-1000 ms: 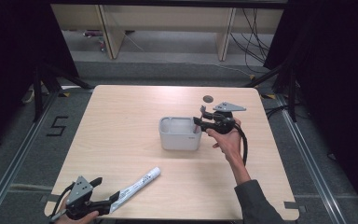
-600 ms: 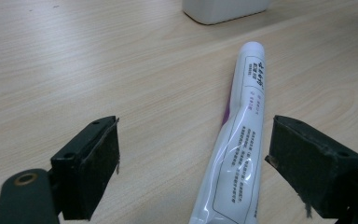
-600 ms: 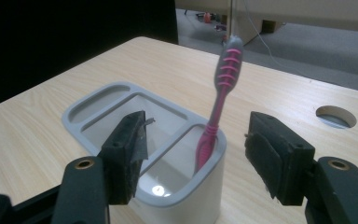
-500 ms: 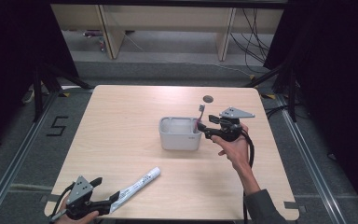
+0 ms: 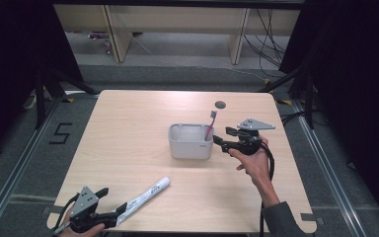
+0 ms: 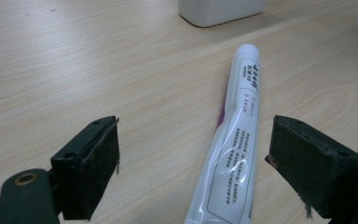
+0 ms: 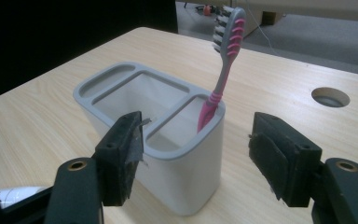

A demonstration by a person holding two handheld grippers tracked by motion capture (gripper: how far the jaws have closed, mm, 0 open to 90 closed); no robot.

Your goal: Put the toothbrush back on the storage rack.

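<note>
Now jaws just opening wide on right gripper (image 5: 220,138), clear of pink toothbrush (image 7: 223,65) leaning in grey plastic holder (image 5: 190,146); left gripper (image 6: 193,175) gaping, white tube (image 6: 235,144) between, ungripped.

Just ahead of the black right gripper (image 7: 196,154), the holder (image 5: 191,141) was plain light grey. The toothbrush (image 7: 223,70) standing in it was pink with a grey neck, pink ribs striping the back of its grey head, and pale bristles. Between the black, dark-padded jaws of the left gripper (image 6: 193,172), the tube (image 6: 235,140) was white with small dark print and a purple streak down one side. The table (image 5: 128,128) under both was pale wood with fine grain.
</note>
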